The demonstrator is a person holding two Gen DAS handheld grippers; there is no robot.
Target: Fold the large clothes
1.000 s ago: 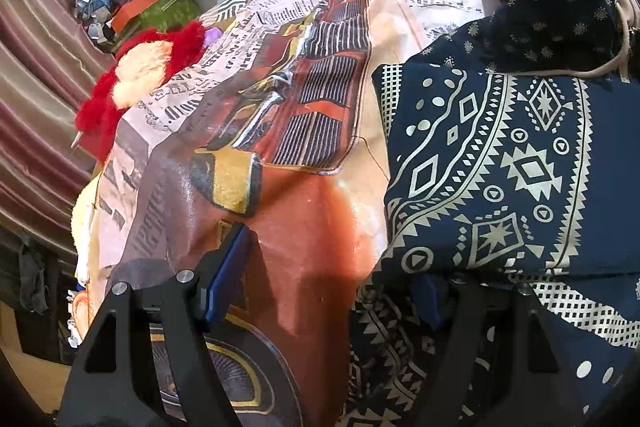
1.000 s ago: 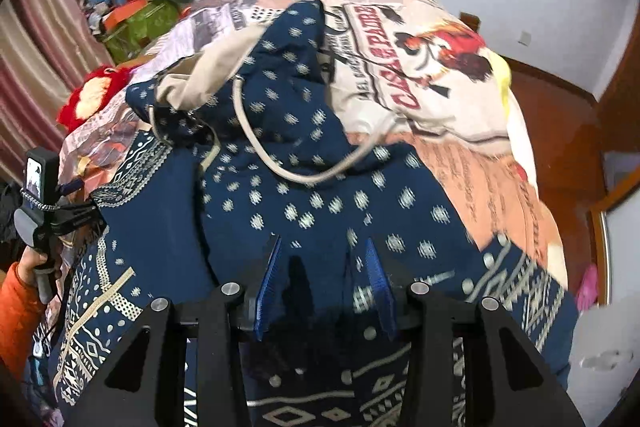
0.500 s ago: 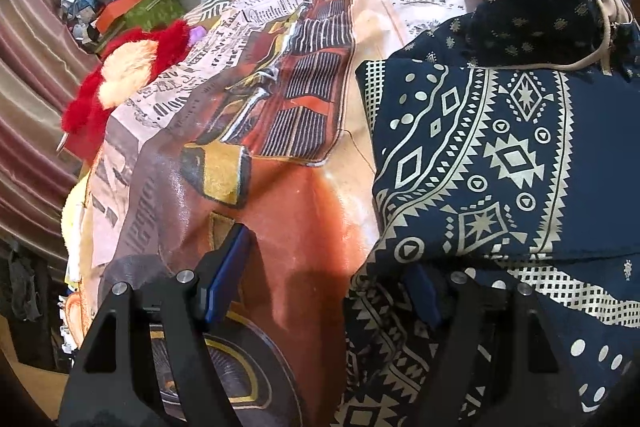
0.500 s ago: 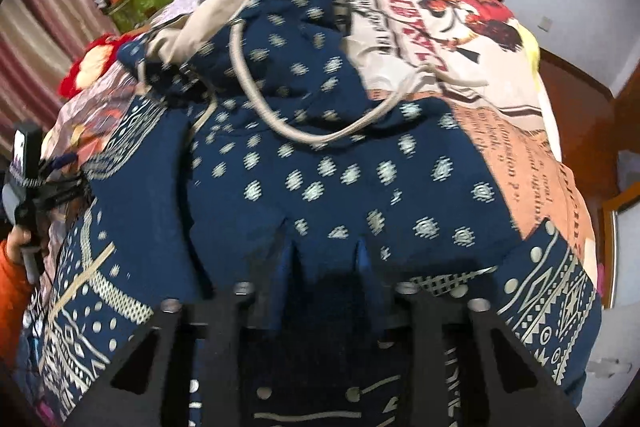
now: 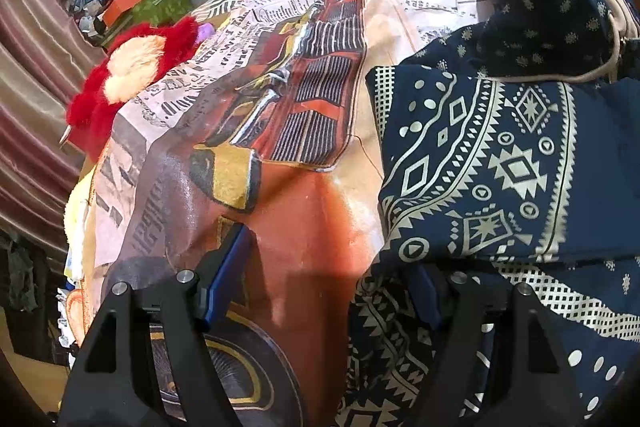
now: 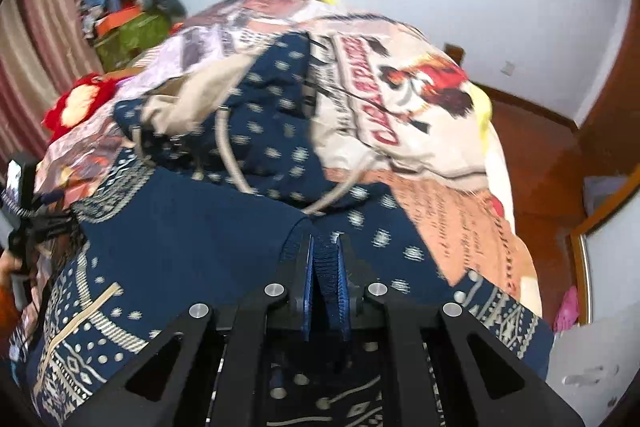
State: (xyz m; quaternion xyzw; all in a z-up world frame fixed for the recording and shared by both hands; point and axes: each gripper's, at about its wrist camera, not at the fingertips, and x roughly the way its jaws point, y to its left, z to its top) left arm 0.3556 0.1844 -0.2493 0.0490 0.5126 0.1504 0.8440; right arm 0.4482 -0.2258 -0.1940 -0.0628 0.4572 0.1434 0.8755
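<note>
Beside the garment (image 5: 500, 163) edge, left gripper (image 5: 320, 291) gapes empty; right gripper (image 6: 325, 267), blurred, apparently pinches cloth.

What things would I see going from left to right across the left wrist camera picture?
Striped curtain → red and cream plush toy → printed bedcover with the car picture → navy patterned garment.
</note>
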